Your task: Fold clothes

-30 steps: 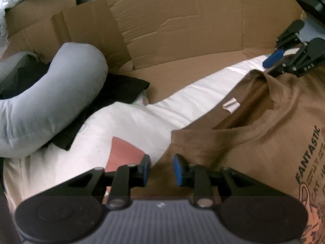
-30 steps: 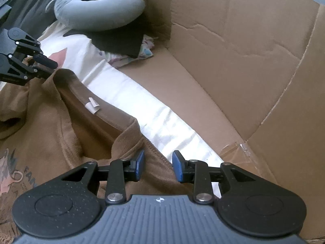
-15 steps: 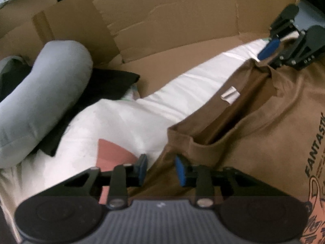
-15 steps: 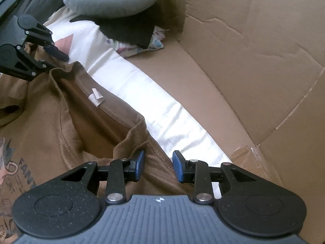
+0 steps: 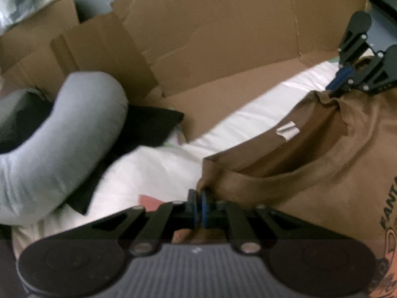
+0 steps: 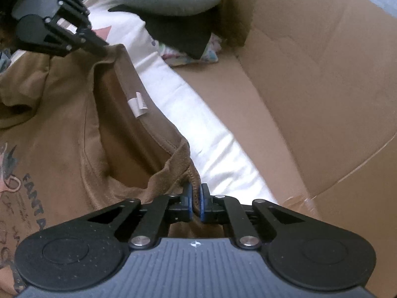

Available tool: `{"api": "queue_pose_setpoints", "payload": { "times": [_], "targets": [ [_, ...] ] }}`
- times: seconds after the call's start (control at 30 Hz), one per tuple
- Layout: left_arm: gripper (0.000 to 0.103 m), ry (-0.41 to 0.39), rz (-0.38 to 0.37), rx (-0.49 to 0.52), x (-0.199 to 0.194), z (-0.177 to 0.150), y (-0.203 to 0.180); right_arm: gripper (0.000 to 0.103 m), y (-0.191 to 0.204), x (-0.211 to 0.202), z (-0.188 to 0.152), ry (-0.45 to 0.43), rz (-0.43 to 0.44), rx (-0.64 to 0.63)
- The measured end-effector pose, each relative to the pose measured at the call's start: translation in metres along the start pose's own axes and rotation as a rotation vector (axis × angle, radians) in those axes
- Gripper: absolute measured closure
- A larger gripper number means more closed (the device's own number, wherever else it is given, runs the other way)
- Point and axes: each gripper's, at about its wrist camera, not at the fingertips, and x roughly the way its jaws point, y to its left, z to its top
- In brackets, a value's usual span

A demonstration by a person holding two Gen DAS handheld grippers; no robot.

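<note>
A brown T-shirt (image 5: 310, 173) with a printed front and a white neck label (image 5: 287, 130) lies on white bedding (image 5: 153, 168). My left gripper (image 5: 198, 195) is closing its jaws on the shirt's left shoulder edge, and the fabric is pinched between the blue pads. My right gripper (image 6: 195, 195) is closing its jaws too, with the other shoulder's hem of the T-shirt (image 6: 62, 129) squeezed between its pads. Each gripper shows in the other's view: the right gripper (image 5: 340, 84) at the far corner of the neckline, the left gripper (image 6: 99, 46) at the upper left.
A grey U-shaped pillow (image 5: 62, 136) rests on a black cloth (image 5: 148, 124) to the left. Brown cardboard walls (image 5: 223, 37) stand behind the bedding, and the cardboard (image 6: 310, 74) also runs along the right side. A patterned cloth (image 6: 193, 54) peeks from under the black one.
Both grippers have gone from open to pinching the shirt's shoulder edges. The fabric at each shoulder now bunches up between the pads.
</note>
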Motion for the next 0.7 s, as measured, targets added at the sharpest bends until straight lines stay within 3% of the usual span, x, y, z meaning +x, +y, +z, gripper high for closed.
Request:
{"api": "queue_pose_setpoints", "payload": {
  "times": [0.27,0.47,0.57,0.7],
  "targets": [
    [0.099,0.001,0.032,0.007,0.013,0.003,-0.008,0.102,-0.008,0.000,0.006,-0.011,-0.135,0.026],
    [0.094,0.035,0.065,0.001,0.022,0.004,-0.014,0.098,-0.009,0.009,0.007,0.016,-0.149,0.125],
    [0.087,0.002,0.065,-0.041,0.006,0.004,-0.006,0.093,-0.015,-0.004,0.006,-0.025,-0.147,0.167],
    [0.087,-0.061,0.045,-0.092,-0.019,0.006,-0.003,0.093,-0.025,-0.025,0.003,-0.081,-0.107,0.207]
  ]
}}
